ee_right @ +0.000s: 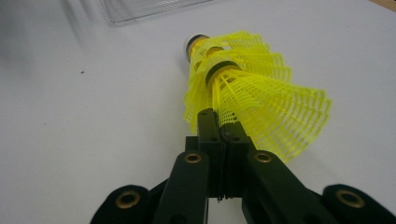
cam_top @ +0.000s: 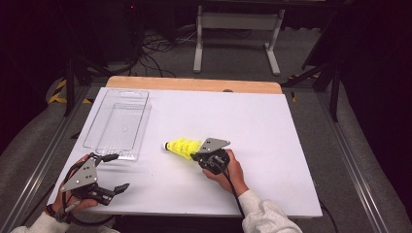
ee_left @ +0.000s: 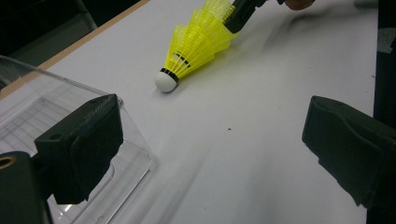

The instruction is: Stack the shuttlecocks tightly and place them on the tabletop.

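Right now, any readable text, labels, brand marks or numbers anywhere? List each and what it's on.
None readable.
Yellow shuttlecocks, pinched at the skirt by the right tongs: black bands, no print visible.
Clear plastic tray: moulded grid lines, no lettering.
Left tongs, jaws apart, and its grey plate: holes only, no marks.
White table: blank.
Floor tape: yellow and black stripes, no words.
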Demonstrator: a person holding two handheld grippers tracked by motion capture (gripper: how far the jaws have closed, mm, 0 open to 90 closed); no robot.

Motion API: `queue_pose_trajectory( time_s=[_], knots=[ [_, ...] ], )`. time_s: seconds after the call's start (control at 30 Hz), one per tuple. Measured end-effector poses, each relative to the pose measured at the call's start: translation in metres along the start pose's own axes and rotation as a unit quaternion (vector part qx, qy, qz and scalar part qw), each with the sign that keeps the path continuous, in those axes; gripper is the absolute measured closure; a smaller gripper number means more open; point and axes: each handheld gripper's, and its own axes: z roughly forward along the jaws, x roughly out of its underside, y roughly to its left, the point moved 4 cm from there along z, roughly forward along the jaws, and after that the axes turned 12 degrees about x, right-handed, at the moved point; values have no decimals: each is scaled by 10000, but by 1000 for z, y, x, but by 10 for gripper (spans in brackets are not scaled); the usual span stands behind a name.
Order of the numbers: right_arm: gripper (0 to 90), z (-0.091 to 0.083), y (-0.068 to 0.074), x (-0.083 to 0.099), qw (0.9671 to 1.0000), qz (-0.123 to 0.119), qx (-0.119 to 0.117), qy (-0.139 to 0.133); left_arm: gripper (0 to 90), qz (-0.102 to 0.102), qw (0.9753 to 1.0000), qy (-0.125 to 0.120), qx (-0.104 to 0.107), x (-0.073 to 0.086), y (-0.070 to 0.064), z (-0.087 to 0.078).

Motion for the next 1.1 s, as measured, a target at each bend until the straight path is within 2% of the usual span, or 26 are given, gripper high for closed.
queue_pose_trajectory(
  time_s=[0.5, 0.6, 0.83, 1.1],
  knots=[
    [834, 12, 1, 6, 9996, -17, -143, 250, 61, 21, 10000, 9, 18, 0, -1, 0],
    [763, 13, 1, 8, 9995, -36, -127, 296, 61, 22, 10000, 5, 18, 0, -1, 0],
    [659, 2, -4, 6, 9998, 1, -47, 205, 61, 30, 10000, 7, 5, 0, -1, 0],
    [588, -20, -5, 0, 9997, -205, 107, -69, 61, 24, 10000, 3, 1, 0, -1, -1]
  ],
)
